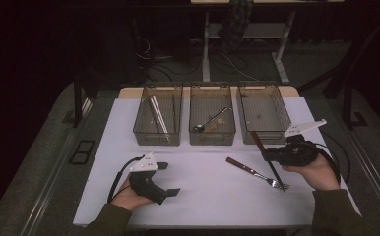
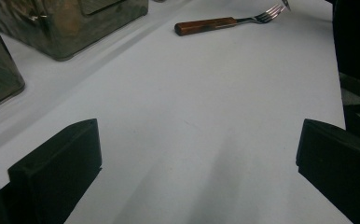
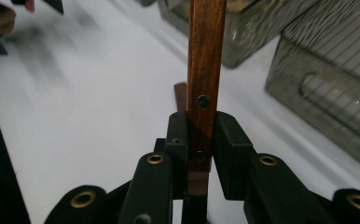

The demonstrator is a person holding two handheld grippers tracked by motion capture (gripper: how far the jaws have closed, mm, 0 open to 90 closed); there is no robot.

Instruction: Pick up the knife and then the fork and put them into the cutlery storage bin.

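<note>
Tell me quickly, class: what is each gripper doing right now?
Left gripper: open, holding nothing, resting on the white table.
Right gripper: closed on the wooden handle of a piece of cutlery, lifted off the table.

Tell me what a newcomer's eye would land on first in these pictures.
First, the right tongs, shut on a wooden-handled utensil held above the white table at its right side. Next, a wooden-handled fork lying on the table just left of it. Then three clear bins in a row at the far edge, while the left tongs rest open at the near left.
</note>
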